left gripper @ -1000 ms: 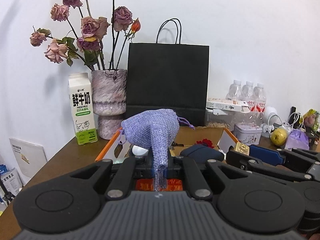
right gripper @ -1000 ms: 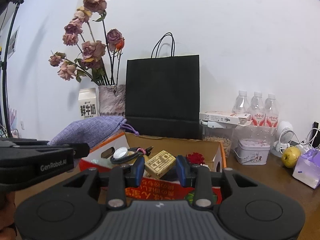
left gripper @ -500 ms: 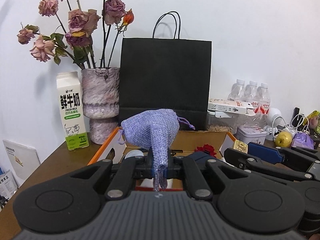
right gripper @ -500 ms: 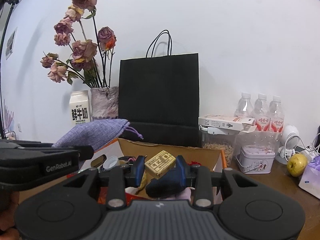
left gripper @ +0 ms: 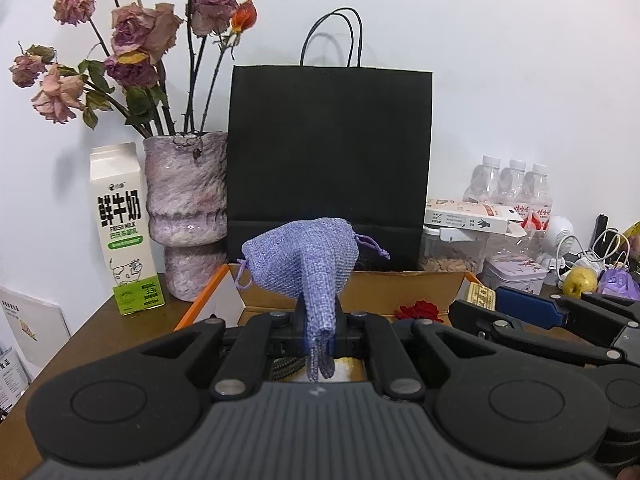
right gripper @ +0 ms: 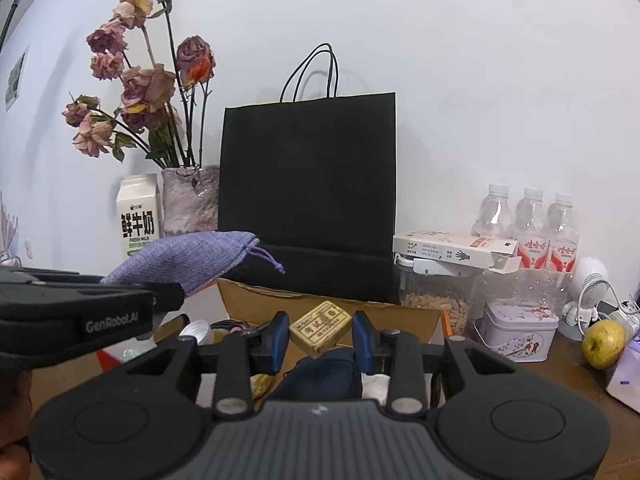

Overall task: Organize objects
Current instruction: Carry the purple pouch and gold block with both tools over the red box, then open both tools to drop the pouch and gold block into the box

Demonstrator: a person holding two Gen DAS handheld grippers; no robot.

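Note:
My left gripper [left gripper: 318,330] is shut on a corner of a purple drawstring pouch [left gripper: 306,258] and holds it up over an open cardboard box [left gripper: 360,288]. The pouch also shows in the right wrist view [right gripper: 188,260]. My right gripper [right gripper: 320,338] is shut on a small tan printed block [right gripper: 321,328], held above the same box [right gripper: 304,304]. The block also shows at the right in the left wrist view [left gripper: 482,295]. A red fabric flower [left gripper: 418,310] and a dark blue pouch [right gripper: 320,372] lie in the box.
A black paper bag [left gripper: 330,160] stands behind the box. A vase of dried roses [left gripper: 186,208] and a milk carton [left gripper: 122,228] stand at the left. Water bottles [right gripper: 528,224], a jar, a tin [right gripper: 516,330], a small fan and an apple [right gripper: 602,344] crowd the right.
Both grippers have risen with their loads; the box and table objects sit lower in both views. The pouch and the block stay gripped.

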